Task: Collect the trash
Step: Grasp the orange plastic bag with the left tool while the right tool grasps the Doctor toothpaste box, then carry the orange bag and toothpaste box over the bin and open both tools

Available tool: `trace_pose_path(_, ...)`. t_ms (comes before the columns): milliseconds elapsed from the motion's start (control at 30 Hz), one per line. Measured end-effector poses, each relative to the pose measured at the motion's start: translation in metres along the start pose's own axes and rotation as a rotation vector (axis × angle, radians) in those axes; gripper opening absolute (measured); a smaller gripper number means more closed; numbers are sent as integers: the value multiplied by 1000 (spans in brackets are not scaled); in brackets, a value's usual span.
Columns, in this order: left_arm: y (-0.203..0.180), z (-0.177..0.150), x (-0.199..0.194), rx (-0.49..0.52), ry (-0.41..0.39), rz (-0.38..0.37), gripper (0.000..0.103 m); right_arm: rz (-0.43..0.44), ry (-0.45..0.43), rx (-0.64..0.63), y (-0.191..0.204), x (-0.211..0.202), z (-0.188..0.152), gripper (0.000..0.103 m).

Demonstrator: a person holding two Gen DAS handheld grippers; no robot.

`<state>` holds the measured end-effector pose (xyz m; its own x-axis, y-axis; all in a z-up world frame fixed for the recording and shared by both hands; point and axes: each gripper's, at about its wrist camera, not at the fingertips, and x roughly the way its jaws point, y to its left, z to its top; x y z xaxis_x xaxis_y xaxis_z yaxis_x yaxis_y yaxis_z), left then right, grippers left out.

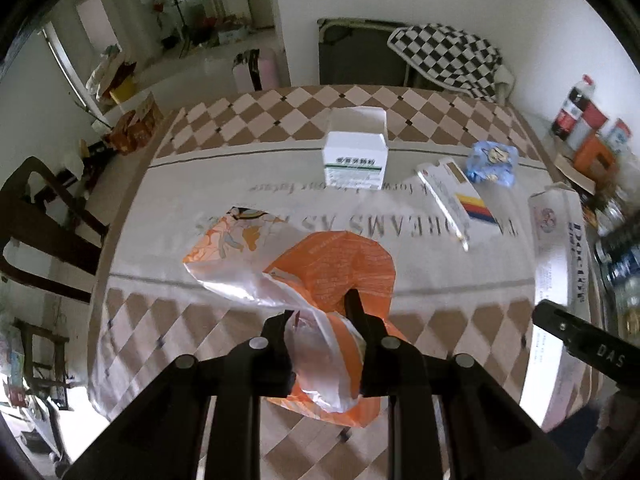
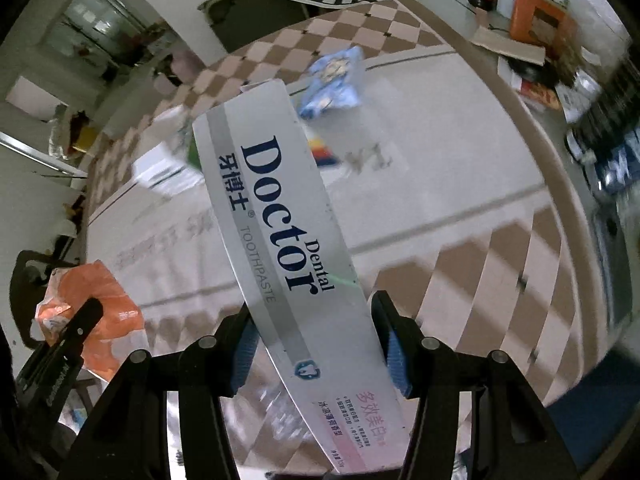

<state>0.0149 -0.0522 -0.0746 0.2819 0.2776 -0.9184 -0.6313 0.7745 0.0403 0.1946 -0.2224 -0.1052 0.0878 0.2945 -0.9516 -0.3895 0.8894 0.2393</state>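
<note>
Two tools are in use. The left tool [image 1: 322, 320] is closed on one orange plastic bag [image 1: 332, 276]: a twisted section of the bag passes between its two fingers, and the rest of the bag spreads forward from the fingertips above the worktop [image 1: 168, 200]. The right tool [image 2: 312, 336] is clamped on one toothpaste box [image 2: 280, 216], printed "Dental Doctor TOOTHPASTE". Its blue pads [image 2: 394, 354] press on the two long edges near the box's lower end, and the box extends forward and to the left, tilted, beyond the fingertips.

Positions below are given relative to the white medicine box [image 1: 356, 152], which stands upright near the middle of the worktop; there is one.
- One flat carton with red, yellow and blue stripes [image 1: 460, 196]: just beside the medicine box, on its right, lying flat.
- One blue crumpled wrapper [image 1: 492, 162]: further right, beyond the striped carton.
- The orange plastic bag: on the near side of the medicine box, apart from it.
- The toothpaste box: far right of the medicine box, at the worktop's edge.

The worktop carries one patterned cloth with brown-and-white diamonds and printed lettering.
</note>
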Motion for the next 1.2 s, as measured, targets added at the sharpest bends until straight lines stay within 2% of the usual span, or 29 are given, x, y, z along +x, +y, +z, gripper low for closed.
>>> trace_pose_path(133,36,-52,-35,21,-38,-34,17,16,-38,16,20,-20,-63,56)
trace_pose_path(267,73,-115,-51,28,-5,-56,17,10,-52,44,39,-36,-145,56)
trace_pose_path(433,114,-199,-46,11,144,-95,17,18,38,91,46,-28,-260,56)
trace_pose_path(600,128,-274,-4,-5,331,-121,18,19,201,107,37,10,-362,56)
trace_pose_path(767,134,-340,94,-77,535,-131,22,5,388,126,13,92,-434,56)
trace_pose_path(867,135,-370,166,-94,611,-118,23,16,499,156,-4,170,-464,56)
trace_pose_path(933,135,-388,218,-91,654,-107,23,24,557,164,-12,219,-475,56)
trace_pose_path(1100,131,-424,321,-138,749,-139,26,18,672,172,-28,344,-494,56)
trace_pose_path(1133,132,-429,333,-142,753,-141,28,16,692,169,-29,365,-497,56)
trace_pose_path(1200,133,-441,350,-144,763,-140,44,5,724,157,-31,407,-500,56)
